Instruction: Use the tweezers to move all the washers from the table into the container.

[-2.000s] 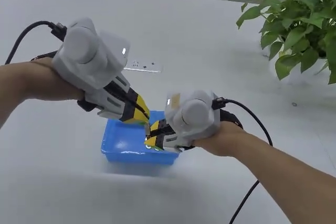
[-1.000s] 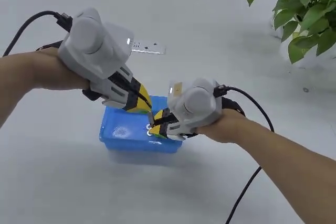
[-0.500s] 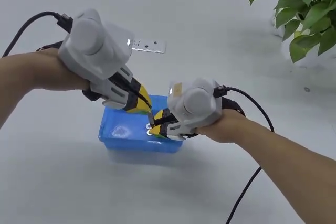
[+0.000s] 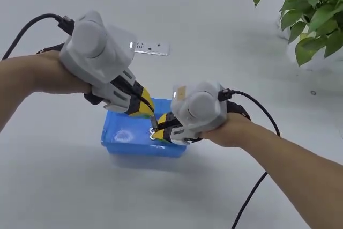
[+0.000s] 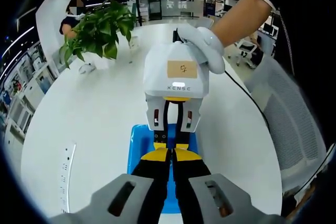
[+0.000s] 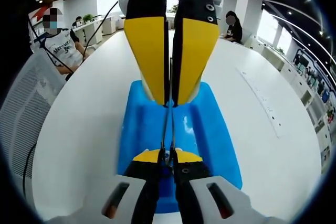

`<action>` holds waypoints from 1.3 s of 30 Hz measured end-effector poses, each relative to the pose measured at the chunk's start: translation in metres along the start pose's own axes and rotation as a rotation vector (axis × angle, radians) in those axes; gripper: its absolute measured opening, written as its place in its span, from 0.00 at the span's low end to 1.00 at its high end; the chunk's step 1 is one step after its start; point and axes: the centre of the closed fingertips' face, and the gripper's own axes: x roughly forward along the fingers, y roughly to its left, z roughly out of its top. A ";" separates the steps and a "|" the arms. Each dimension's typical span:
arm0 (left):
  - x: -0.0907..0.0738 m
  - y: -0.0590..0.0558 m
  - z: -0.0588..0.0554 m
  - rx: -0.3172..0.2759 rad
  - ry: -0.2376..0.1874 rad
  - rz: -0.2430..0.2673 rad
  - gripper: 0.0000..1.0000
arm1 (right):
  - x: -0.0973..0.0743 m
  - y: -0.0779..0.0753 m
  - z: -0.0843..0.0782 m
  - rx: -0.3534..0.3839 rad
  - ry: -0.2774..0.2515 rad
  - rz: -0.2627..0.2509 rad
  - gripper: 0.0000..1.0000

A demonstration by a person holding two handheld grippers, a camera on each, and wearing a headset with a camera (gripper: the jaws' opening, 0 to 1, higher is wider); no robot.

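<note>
A blue container (image 4: 138, 148) sits on the white table (image 4: 64, 186). My left gripper (image 4: 148, 112) reaches down into it from the left, its yellow jaws pressed together. My right gripper (image 4: 156, 131) comes in from the right, tip to tip with the left one. In the right gripper view, thin metal tweezers (image 6: 167, 125) run from the left gripper (image 6: 169, 101) down to the right gripper (image 6: 168, 156), and both look shut on them. The left gripper view has its own shut jaws (image 5: 169, 153) meeting the right gripper (image 5: 170, 141) over the container (image 5: 137, 148). A small silvery bit (image 4: 153, 131) glints at the tips; I cannot tell if it is a washer.
A white power strip (image 4: 150, 48) lies on the table beyond the container. A potted green plant (image 4: 313, 9) stands at the far right. A black cable (image 4: 257, 186) trails from the right gripper toward the near edge. People sit in the background of the gripper views.
Since two seconds ago the head camera has shifted, so the plant and power strip sit higher. Over the last second both grippers stay tip to tip over the container, almost still.
</note>
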 end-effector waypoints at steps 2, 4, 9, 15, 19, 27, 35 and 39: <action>-0.001 0.000 0.001 0.002 0.000 0.002 0.05 | -0.001 0.000 0.001 -0.001 -0.001 -0.002 0.10; -0.002 -0.001 0.002 0.002 0.000 0.003 0.05 | -0.002 0.001 0.002 -0.002 -0.003 -0.002 0.10; -0.006 -0.004 0.004 0.004 0.000 0.005 0.05 | -0.006 0.004 0.005 -0.006 -0.007 -0.006 0.09; -0.014 -0.008 0.011 0.013 -0.001 0.013 0.05 | -0.013 0.006 0.013 -0.015 -0.016 -0.015 0.10; -0.021 -0.011 0.017 0.025 0.001 0.018 0.05 | -0.018 0.008 0.021 -0.022 -0.024 -0.024 0.11; -0.032 -0.017 0.027 0.038 -0.002 0.035 0.05 | -0.028 0.011 0.033 -0.038 -0.034 -0.048 0.11; -0.042 -0.027 0.036 0.043 -0.007 0.050 0.05 | -0.038 0.018 0.043 -0.046 -0.046 -0.067 0.12; -0.047 -0.030 0.040 0.047 -0.011 0.060 0.05 | -0.043 0.019 0.049 -0.047 -0.057 -0.082 0.13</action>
